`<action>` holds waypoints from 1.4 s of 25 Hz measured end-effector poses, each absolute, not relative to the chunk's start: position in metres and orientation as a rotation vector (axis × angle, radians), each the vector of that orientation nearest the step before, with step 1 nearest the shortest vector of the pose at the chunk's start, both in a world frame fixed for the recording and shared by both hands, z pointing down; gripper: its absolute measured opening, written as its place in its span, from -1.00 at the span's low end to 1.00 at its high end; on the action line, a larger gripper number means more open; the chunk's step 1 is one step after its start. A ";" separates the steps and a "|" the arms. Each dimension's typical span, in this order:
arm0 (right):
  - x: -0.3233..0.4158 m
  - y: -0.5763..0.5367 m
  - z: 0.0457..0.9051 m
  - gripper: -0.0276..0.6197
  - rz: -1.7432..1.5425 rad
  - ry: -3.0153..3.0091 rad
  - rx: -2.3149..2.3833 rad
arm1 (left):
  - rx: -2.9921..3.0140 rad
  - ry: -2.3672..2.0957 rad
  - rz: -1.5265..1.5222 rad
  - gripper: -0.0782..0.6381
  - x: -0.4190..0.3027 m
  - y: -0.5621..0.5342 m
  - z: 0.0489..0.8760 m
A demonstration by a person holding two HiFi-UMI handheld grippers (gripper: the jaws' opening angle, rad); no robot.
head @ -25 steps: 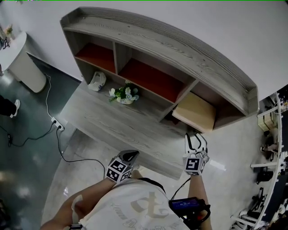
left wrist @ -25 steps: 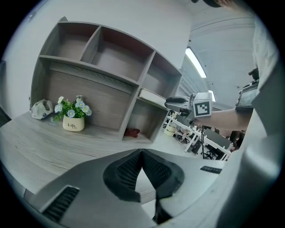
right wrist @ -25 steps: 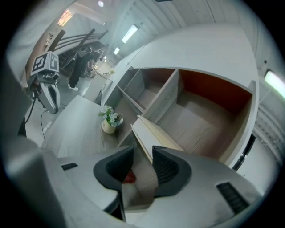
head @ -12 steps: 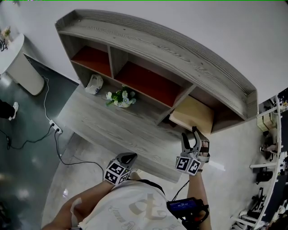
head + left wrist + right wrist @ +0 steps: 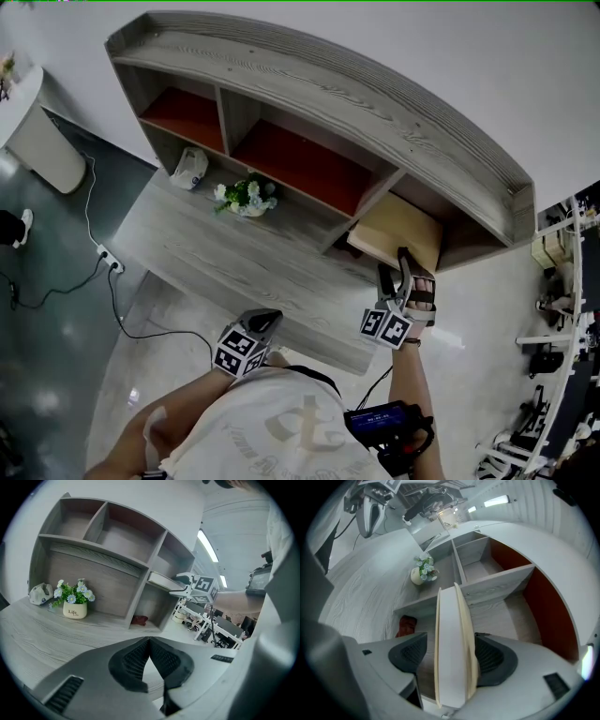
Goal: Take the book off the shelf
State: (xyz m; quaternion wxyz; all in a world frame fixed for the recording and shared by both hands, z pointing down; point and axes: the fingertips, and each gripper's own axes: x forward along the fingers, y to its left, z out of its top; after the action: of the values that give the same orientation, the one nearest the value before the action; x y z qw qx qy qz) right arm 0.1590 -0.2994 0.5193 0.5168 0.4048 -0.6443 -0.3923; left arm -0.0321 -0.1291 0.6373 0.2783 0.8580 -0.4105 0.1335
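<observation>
A small pot of flowers [image 5: 246, 197] stands on the grey desk [image 5: 234, 272]. A white cap [image 5: 189, 169] lies near it, a red thing [image 5: 139, 619] farther off.

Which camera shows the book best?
The head view: the book shows its tan cover. Right gripper view shows only its edge between the opening jaws; left gripper view, a small distant sliver.

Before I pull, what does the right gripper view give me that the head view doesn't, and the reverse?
Only the right gripper view: the book's page edge standing between the pads of the right tongs, whose jaws are opening, with a gap at the left pad. Only the head view: the left tongs held low near the person's body, and a white object at the desk's far left. Both: the book jutting from the shelf's right compartment, and the flower pot.
</observation>
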 end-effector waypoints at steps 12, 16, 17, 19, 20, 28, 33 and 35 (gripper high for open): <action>0.184 -0.314 0.527 -0.05 -0.968 -1.385 1.018 | 2.286 -1.107 0.369 -0.76 -0.033 -0.124 0.641; 0.183 -0.309 0.520 -0.17 -1.003 -1.387 1.024 | 2.289 -1.095 0.380 -0.76 -0.030 -0.117 0.642; 0.183 -0.306 0.520 -0.18 -1.007 -1.390 1.026 | 2.293 -1.093 0.384 -0.76 -0.030 -0.116 0.641; 0.184 -0.300 0.520 -0.19 -1.009 -1.391 1.033 | 2.304 -1.088 0.392 -0.76 -0.030 -0.114 0.640; 0.184 -0.297 0.520 -0.19 -1.010 -1.390 1.036 | 2.308 -1.086 0.396 -0.76 -0.030 -0.112 0.639; 0.182 -0.282 0.517 -0.20 -1.020 -1.385 1.045 | 2.317 -1.090 0.395 -0.76 -0.036 -0.104 0.636; 0.179 -0.268 0.516 -0.20 -1.030 -1.394 1.028 | 2.325 -1.076 0.394 -0.76 -0.032 -0.095 0.638; 0.181 -0.262 0.514 -0.21 -1.029 -1.395 1.034 | 2.335 -1.061 0.400 -0.76 -0.030 -0.091 0.638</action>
State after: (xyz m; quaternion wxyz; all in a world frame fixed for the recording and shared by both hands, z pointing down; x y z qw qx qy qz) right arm 0.1806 -0.2618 0.5143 0.5325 0.4338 -0.5850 -0.4314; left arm -0.0296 -0.0914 0.6376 0.2695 0.8662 -0.3937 0.1483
